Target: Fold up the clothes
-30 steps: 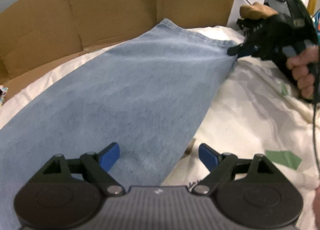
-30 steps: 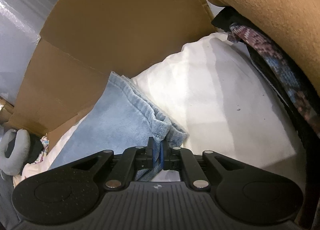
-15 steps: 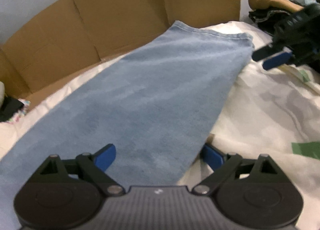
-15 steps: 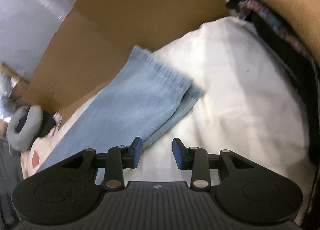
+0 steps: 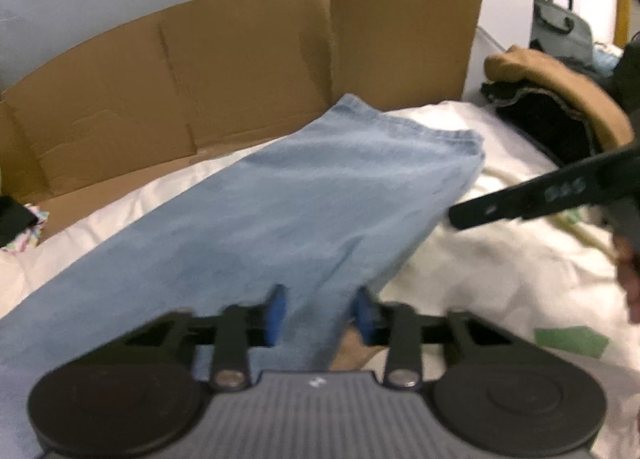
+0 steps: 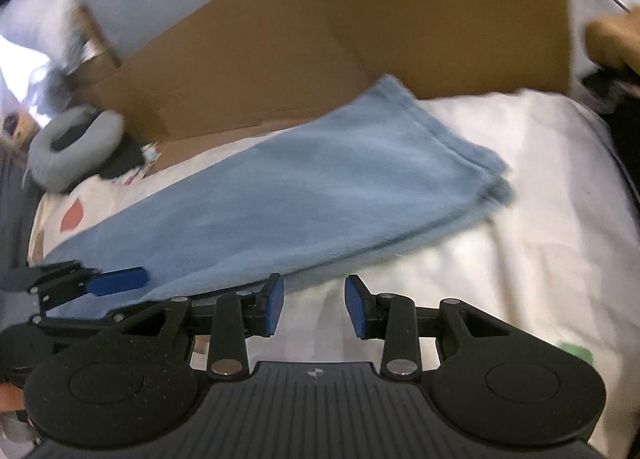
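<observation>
A pair of light blue jeans [image 5: 288, 211] lies folded lengthwise on a white bed cover [image 5: 500, 259], hem end toward the cardboard. It also shows in the right wrist view [image 6: 320, 187]. My left gripper [image 5: 320, 313] straddles the near edge of the jeans, its blue pads [image 5: 276, 311] a small gap apart with denim between them. My right gripper [image 6: 314, 305] is open and empty just in front of the jeans' long edge. Part of it crosses the left wrist view [image 5: 560, 195].
A flattened cardboard sheet [image 5: 240, 71] stands behind the jeans. A pile of brown and dark clothes [image 5: 560, 99] lies at the back right. A grey neck pillow [image 6: 76, 143] sits at the far left. Green tape [image 5: 572, 341] marks the cover.
My right gripper let go of the jeans' hem corner, opened and pulled back toward me. My left gripper's pads have narrowed around the jeans' near edge.
</observation>
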